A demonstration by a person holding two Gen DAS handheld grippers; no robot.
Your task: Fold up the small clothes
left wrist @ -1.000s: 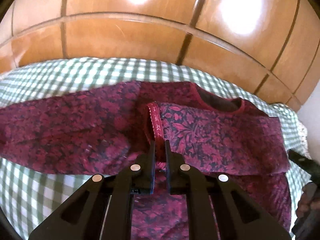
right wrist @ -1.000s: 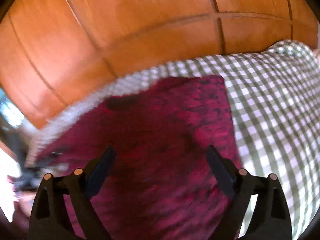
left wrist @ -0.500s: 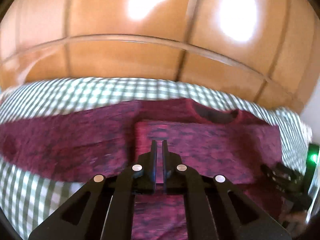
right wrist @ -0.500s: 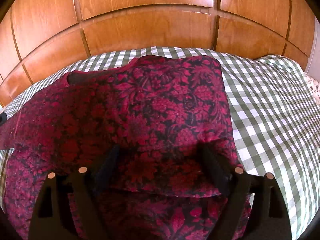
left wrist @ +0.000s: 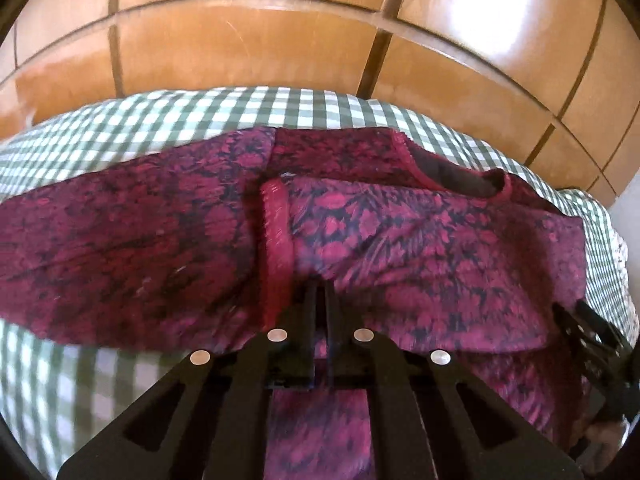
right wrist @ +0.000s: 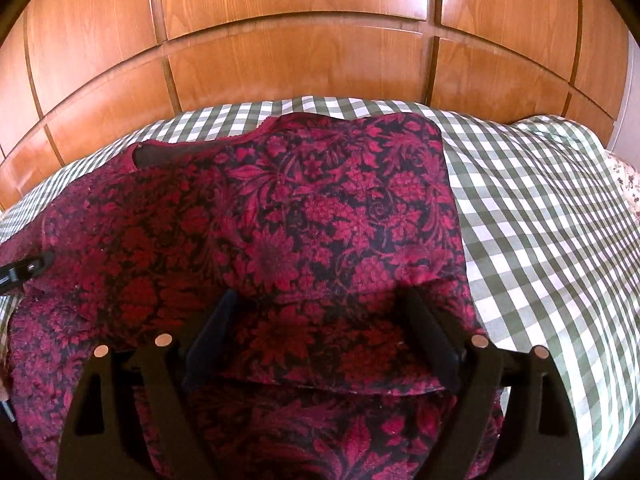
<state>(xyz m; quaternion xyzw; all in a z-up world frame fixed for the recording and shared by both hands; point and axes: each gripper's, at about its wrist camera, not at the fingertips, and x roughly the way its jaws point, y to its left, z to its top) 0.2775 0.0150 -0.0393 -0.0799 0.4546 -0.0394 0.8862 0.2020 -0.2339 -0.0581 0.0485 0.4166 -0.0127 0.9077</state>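
A dark red floral garment lies spread on the green checked cloth. One sleeve is folded across its body, with the red cuff pointing left. My left gripper has its jaws nearly together and just opening, the tips tucked at the folded sleeve's lower edge with cloth pinched there. In the right wrist view the garment fills the middle. My right gripper stands wide open on it, its fingertips hidden under a fold of fabric. The left gripper's tip shows at the far left.
Glossy wooden panels rise behind the checked cloth. A floral-print fabric shows at the far right edge. The right gripper shows at the right edge of the left wrist view, resting on the garment.
The left gripper has sunk with the sleeve, which now lies across the garment's body. The right gripper swung down onto the garment, then held still.
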